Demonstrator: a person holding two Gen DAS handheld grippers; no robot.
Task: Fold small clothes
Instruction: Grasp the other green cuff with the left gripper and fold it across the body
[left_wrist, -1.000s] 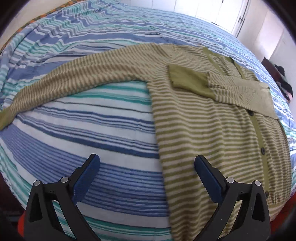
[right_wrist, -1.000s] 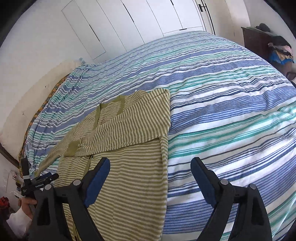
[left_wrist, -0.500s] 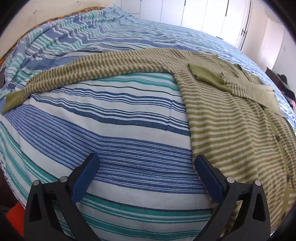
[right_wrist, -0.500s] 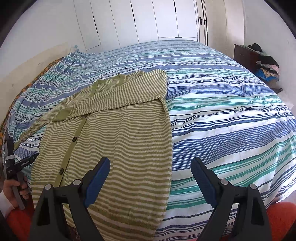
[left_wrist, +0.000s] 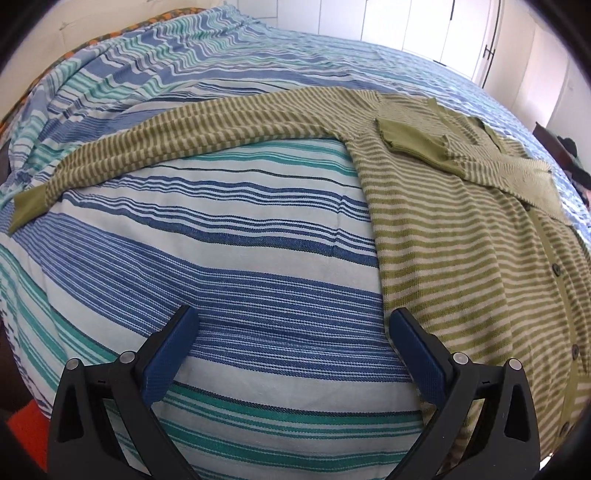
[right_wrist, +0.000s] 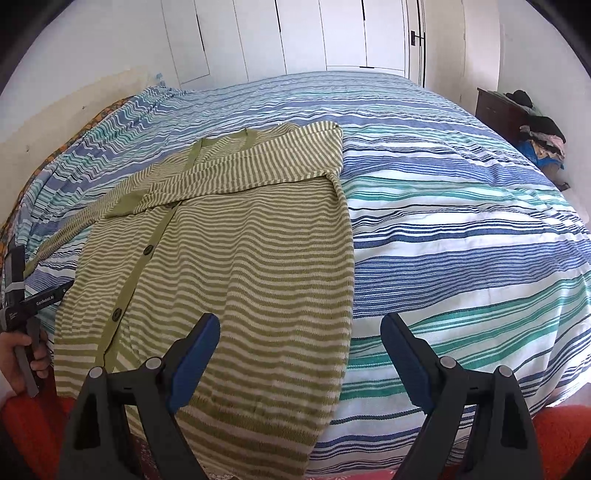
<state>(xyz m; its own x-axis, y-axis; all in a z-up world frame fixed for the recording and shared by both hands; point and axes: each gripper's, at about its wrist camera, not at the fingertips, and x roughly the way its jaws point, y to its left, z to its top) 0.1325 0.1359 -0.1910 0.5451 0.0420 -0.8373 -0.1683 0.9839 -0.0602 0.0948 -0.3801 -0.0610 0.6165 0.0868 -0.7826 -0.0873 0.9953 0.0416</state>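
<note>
- The outstretched sleeve (left_wrist: 207, 125) is seen at the far left, lying flat on the striped bedspread (left_wrist: 221, 266) and ending in a plain green cuff (left_wrist: 27, 205) at the extreme left
- The left gripper (left_wrist: 291, 332) is held spread and empty above bare bedspread, near the cardigan's left side seam
- The cardigan (right_wrist: 229, 266) is laid face up in the middle of the bed, buttons closed, hem at the near edge
- The other sleeve (right_wrist: 236, 173) is already folded across the chest
- The knit is judged light, soft and limp, likely to stretch and sag, so it is best pinched at a firm edge: the cuff first, then the hem or shoulder seam
- The right gripper (right_wrist: 299, 339) is held spread and empty over the cardigan's near right edge
</note>
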